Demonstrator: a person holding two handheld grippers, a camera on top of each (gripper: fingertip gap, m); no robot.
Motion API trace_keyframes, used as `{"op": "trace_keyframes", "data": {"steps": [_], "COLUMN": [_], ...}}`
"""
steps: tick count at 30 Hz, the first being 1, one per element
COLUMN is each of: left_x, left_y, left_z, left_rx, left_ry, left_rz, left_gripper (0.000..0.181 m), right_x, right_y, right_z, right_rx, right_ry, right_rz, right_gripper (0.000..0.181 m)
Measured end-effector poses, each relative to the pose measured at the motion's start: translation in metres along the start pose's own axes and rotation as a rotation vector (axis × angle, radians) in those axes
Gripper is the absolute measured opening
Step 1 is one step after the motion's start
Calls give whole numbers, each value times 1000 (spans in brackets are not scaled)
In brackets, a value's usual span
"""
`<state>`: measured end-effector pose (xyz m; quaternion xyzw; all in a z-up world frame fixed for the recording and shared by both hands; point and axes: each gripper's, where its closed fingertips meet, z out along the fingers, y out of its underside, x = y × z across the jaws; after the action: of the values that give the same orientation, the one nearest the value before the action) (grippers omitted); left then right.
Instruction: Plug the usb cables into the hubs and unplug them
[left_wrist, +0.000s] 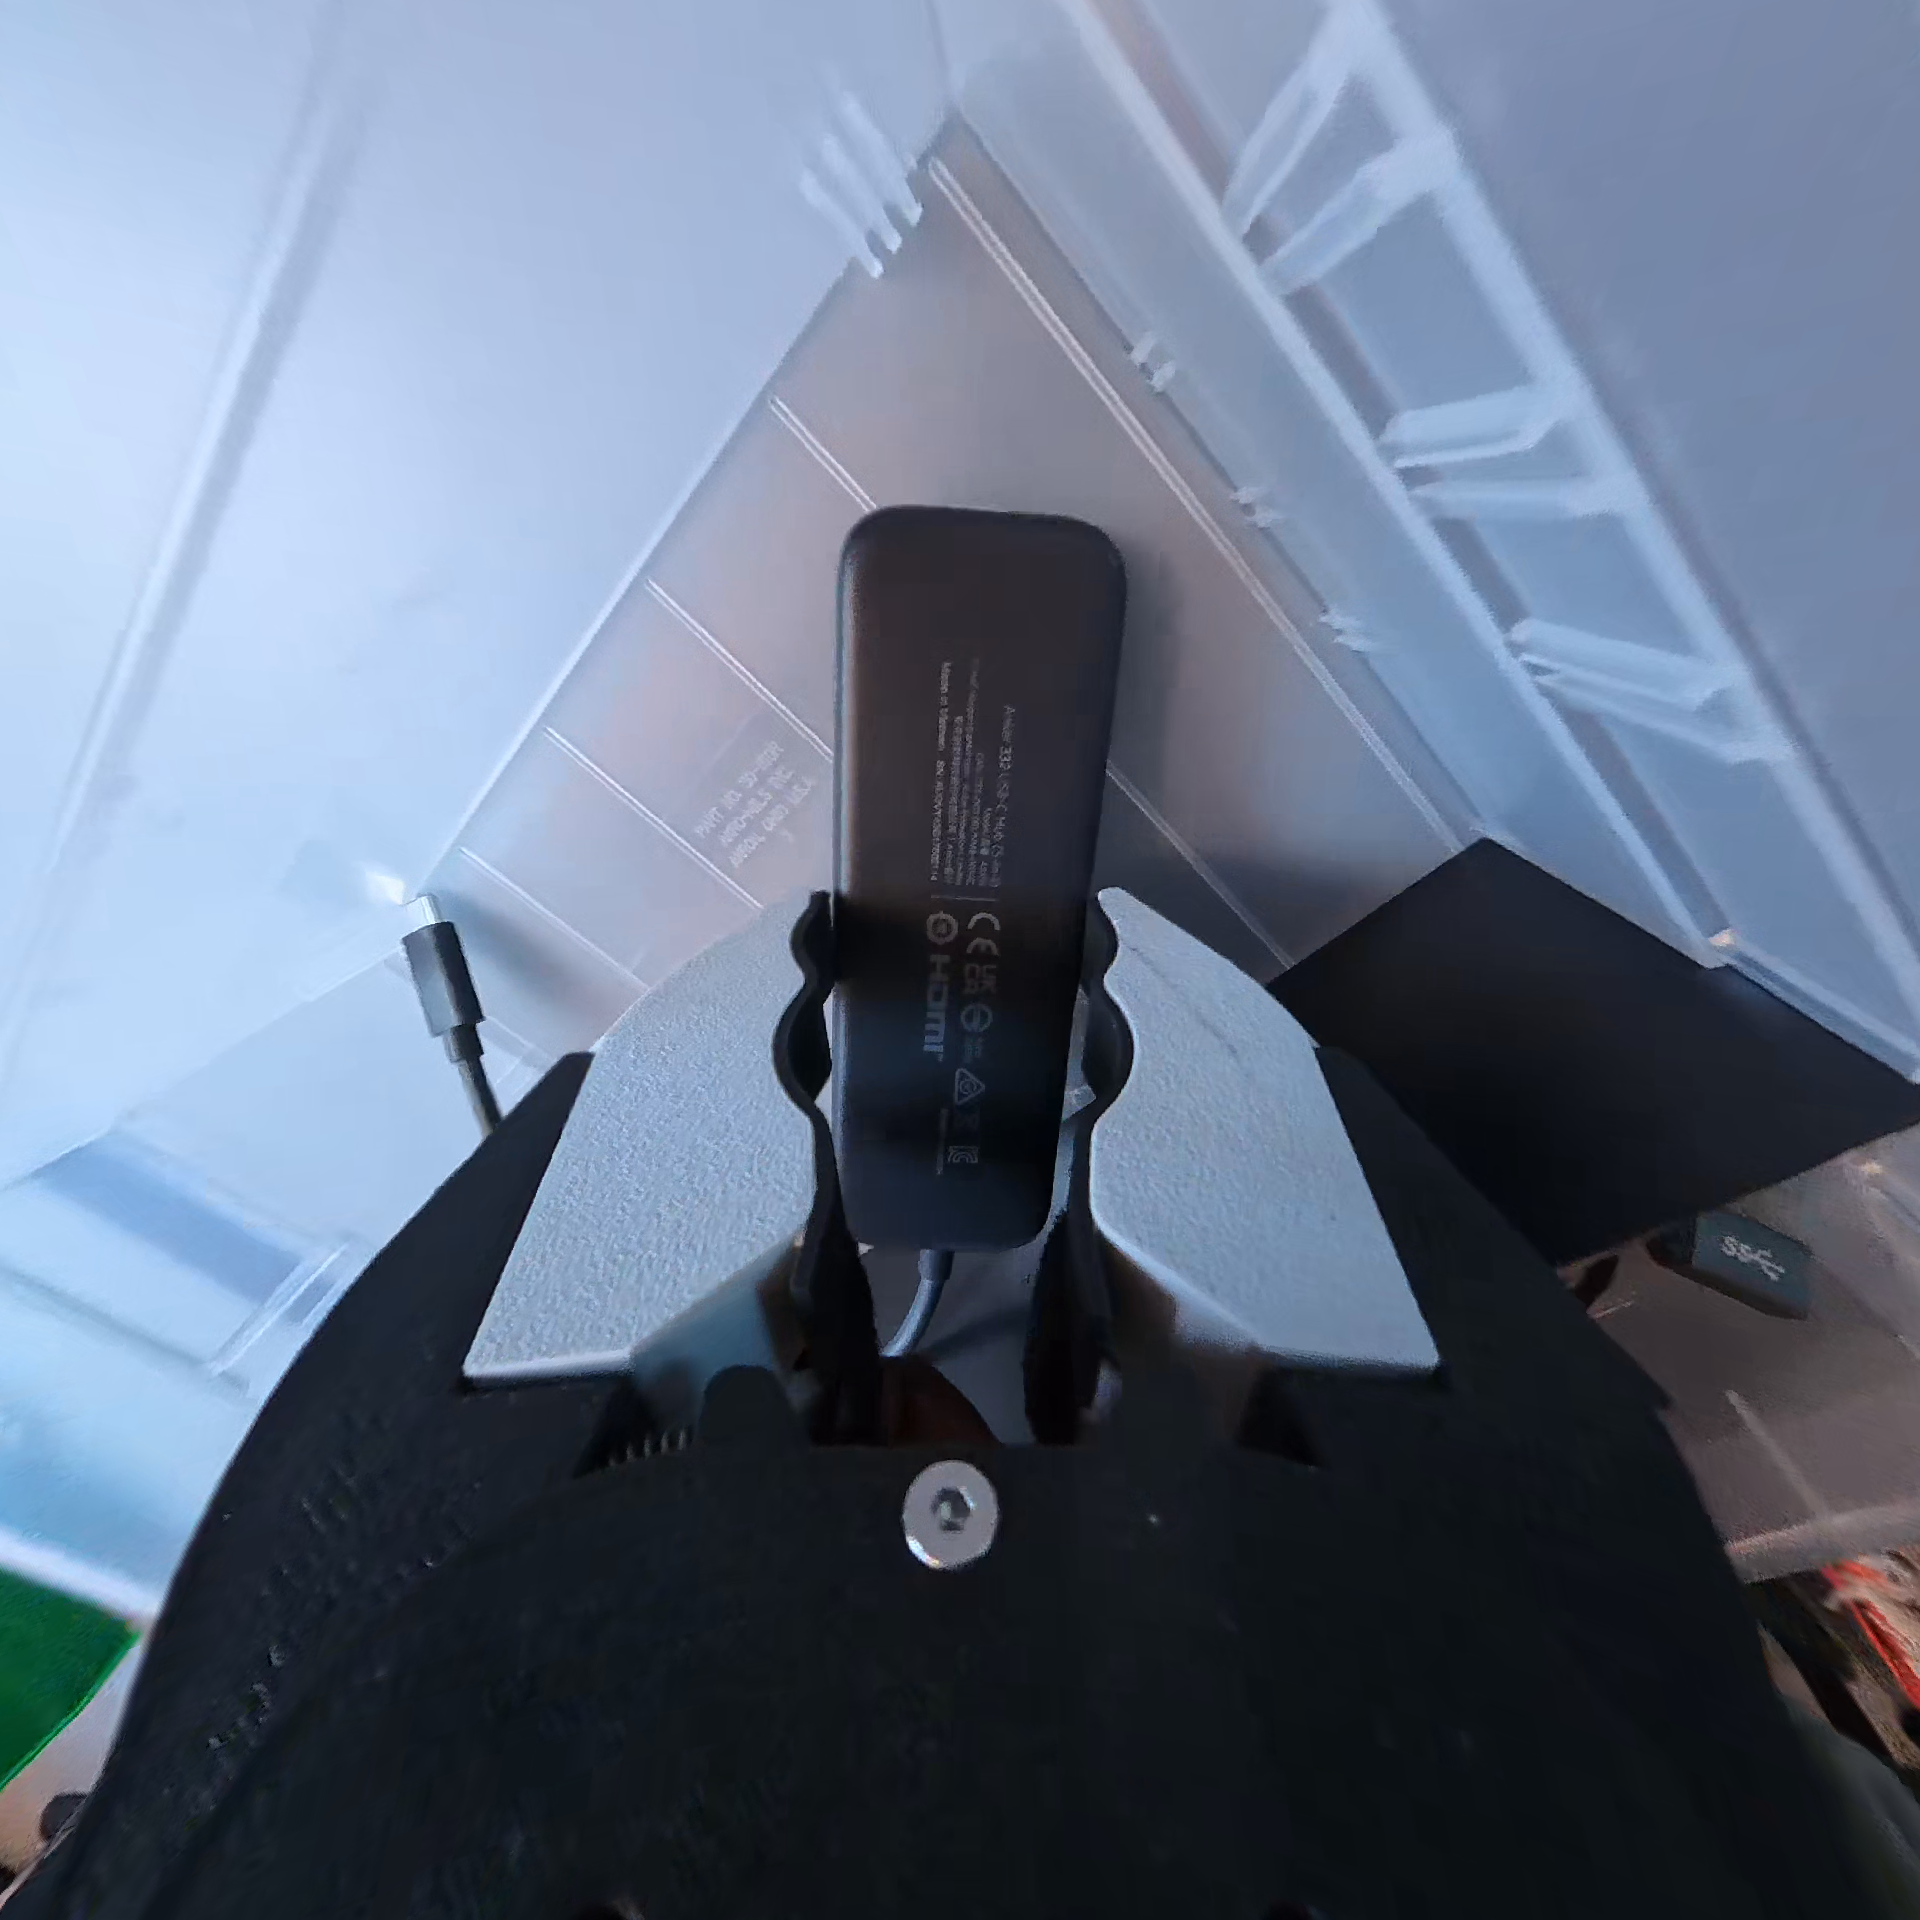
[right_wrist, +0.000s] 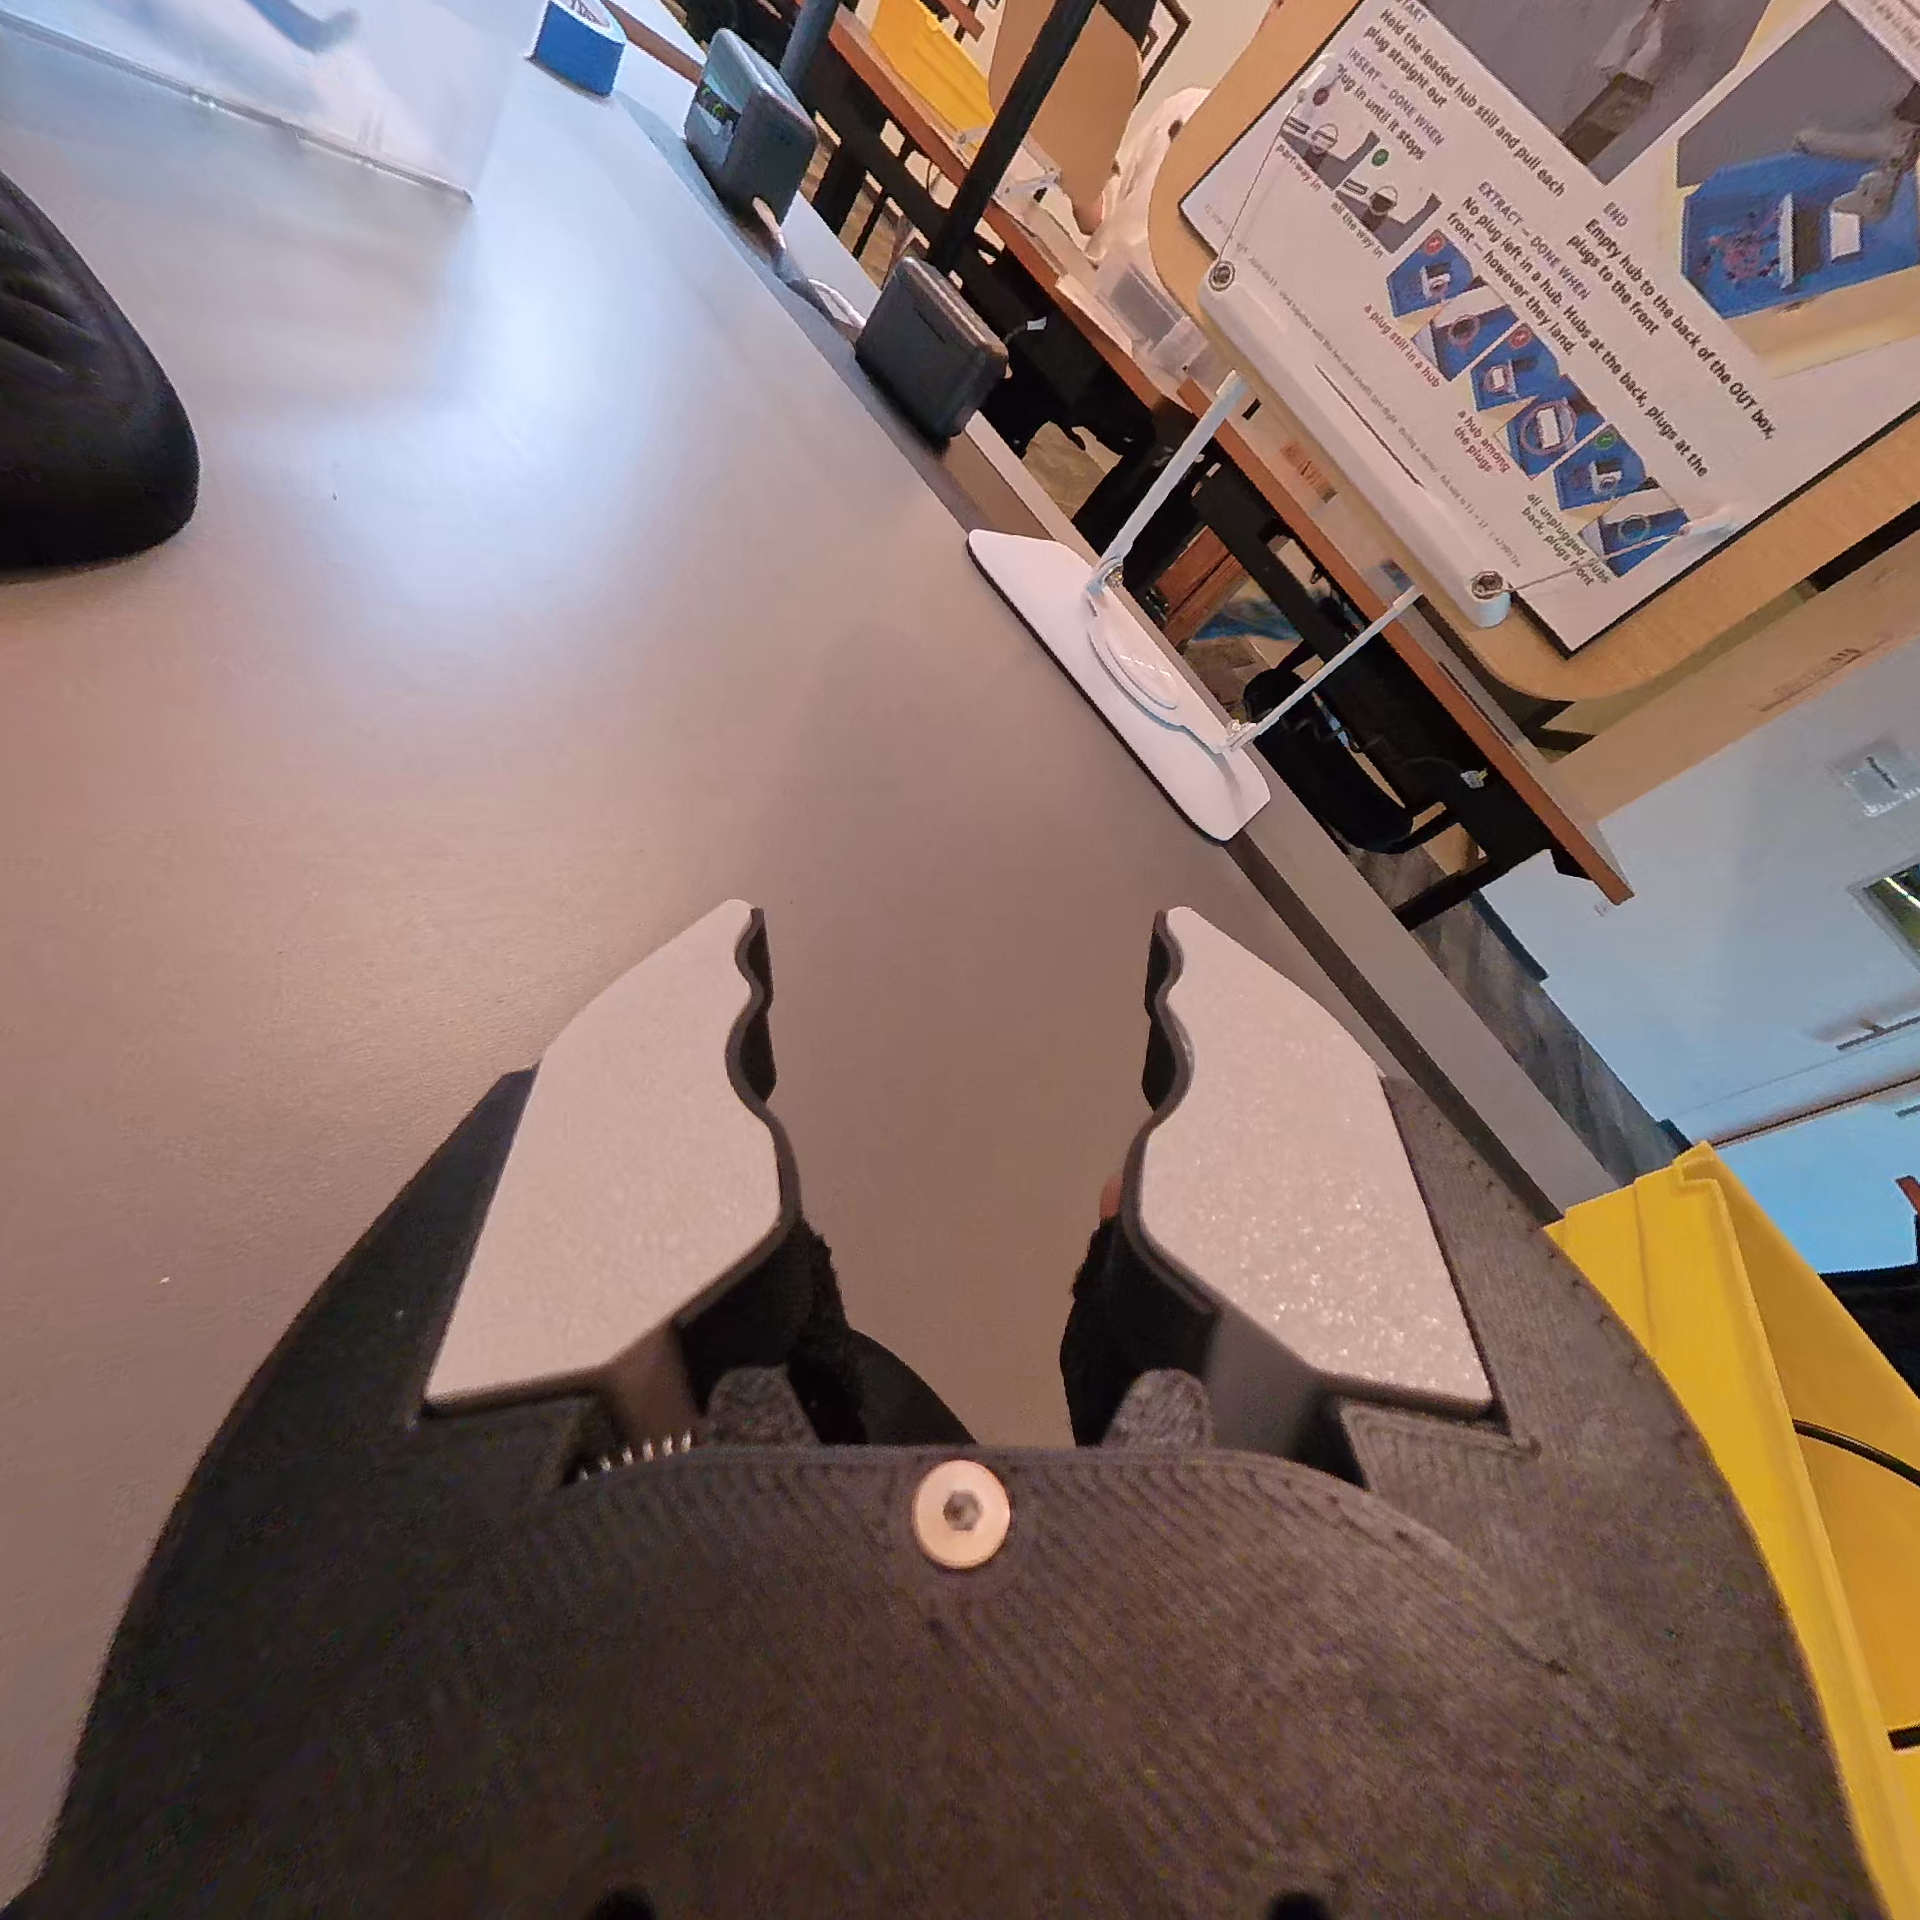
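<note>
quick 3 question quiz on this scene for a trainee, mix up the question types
1. True or false: the left gripper is shut on the dark hub.
2. Multiple choice: what lies between the right gripper's fingers? A) a cable plug B) nothing, only the grey table beyond C) a hub
3. Fill in: the hub is held over a translucent plastic ____.

Key: 1 true; 2 B; 3 bin
</note>
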<state>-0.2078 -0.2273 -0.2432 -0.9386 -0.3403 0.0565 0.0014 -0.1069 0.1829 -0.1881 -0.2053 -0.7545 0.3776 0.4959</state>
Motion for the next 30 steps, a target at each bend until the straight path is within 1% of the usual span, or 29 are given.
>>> {"op": "trace_keyframes", "data": {"steps": [3,6,12,18,21,23,24,27,30], "left_x": [-3,-4,-4,11,24,38,49,90,130], "left_y": [-6,-14,-28,-43,-54,-68,-77,-100,-111], "left_z": [-13,-32,-80,-124,-145,-162,-172,-204,-233], "left_rx": [47,103,212,331,423,564,674,1019,1306], "left_ry": [-72,-160,-413,-598,-662,-676,-652,-510,-350], "left_rz": [9,27,68,120,145,150,143,121,90], "left_gripper": [46,46,46,46,46,46,46,46,46], "right_x": [-1,-2,-2,-3,-3,-3,-3,-3,-4], "right_y": [0,0,0,0,0,0,0,0,-1], "right_z": [0,0,0,1,0,0,0,0,-1], "right_rx": [-3,-4,-4,-4,-3,-1,0,2,4], "right_ry": [-3,-3,-4,-5,-4,-3,-3,-2,-2], "right_rz": [-8,-13,-20,-28,-31,-32,-33,-34,-36], "right_gripper": [70,70,69,69,69,69,69,69,69]}}
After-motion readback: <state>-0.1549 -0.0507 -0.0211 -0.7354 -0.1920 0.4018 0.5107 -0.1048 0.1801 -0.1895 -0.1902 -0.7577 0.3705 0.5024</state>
